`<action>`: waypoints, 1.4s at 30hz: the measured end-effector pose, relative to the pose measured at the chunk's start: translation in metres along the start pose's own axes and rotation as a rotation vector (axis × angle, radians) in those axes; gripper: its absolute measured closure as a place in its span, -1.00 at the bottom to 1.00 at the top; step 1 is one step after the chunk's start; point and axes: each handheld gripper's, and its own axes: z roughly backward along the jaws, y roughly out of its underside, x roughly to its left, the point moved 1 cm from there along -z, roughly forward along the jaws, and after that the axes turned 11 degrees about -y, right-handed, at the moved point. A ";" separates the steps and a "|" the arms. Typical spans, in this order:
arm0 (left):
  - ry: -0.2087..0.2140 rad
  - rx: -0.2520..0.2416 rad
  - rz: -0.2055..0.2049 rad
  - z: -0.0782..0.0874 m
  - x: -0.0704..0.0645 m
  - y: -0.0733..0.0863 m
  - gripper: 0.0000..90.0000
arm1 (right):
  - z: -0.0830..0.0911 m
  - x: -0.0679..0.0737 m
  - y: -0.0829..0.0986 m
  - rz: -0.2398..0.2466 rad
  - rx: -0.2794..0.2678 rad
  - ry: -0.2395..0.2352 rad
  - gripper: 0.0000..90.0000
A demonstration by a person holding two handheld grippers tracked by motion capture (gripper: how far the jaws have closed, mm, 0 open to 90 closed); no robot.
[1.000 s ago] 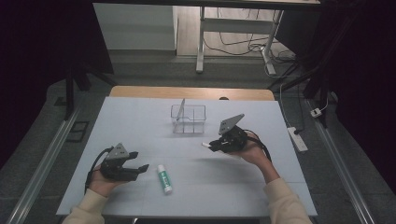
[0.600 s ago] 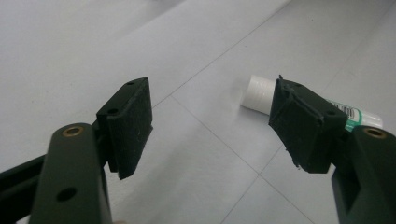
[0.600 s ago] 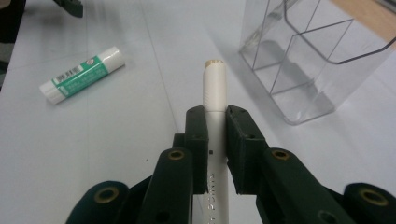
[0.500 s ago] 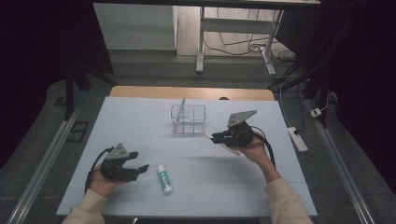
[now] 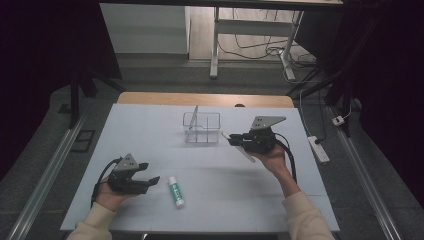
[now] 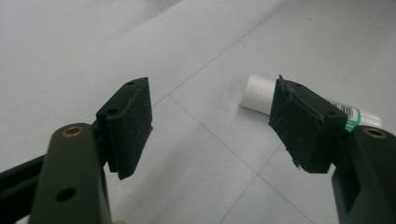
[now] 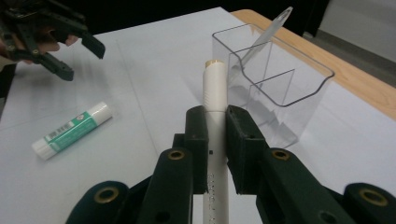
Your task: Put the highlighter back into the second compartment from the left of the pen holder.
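Right gripper (image 7: 215, 140) pinching a white pen (image 7: 214, 98) beside the clear organizer (image 7: 299, 79) (a clear stick leaning inside); left gripper (image 6: 210, 126) spread near the glue stick (image 5: 175, 191).

No legible text anywhere.

In the high view, the organizer (image 5: 202, 127) stands at the table's (image 5: 150, 125) upper centre. Right of it, the right gripper (image 5: 237, 141) holds a pen (image 5: 247, 154) above the surface. At lower left sits the left gripper (image 5: 148, 173), the glue stick (image 5: 175, 191) just right of it.
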 end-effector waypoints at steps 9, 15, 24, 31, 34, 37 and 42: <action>-0.001 -0.001 0.000 0.000 0.000 0.000 -0.34 | 0.003 0.002 -0.004 -0.002 -0.053 0.042 0.73; -0.001 -0.005 0.004 0.001 0.000 -0.001 -0.34 | 0.004 0.004 -0.008 -0.010 -0.104 0.082 0.73; 0.003 -0.002 0.000 0.000 -0.001 -0.001 -0.34 | -0.007 0.002 -0.018 -0.003 -0.139 0.115 0.73; 0.004 -0.002 -0.002 0.000 -0.001 -0.001 -0.34 | -0.015 0.000 -0.030 -0.008 -0.170 0.121 0.73; 0.004 -0.001 -0.004 0.000 -0.001 -0.001 -0.34 | -0.020 -0.001 -0.033 -0.010 -0.178 0.126 0.73; 0.004 0.000 -0.006 0.000 -0.002 -0.001 -0.34 | -0.023 -0.002 -0.036 -0.011 -0.190 0.133 0.73; 0.007 -0.001 -0.004 0.000 -0.001 -0.001 -0.34 | -0.027 -0.005 -0.040 -0.011 -0.213 0.117 0.73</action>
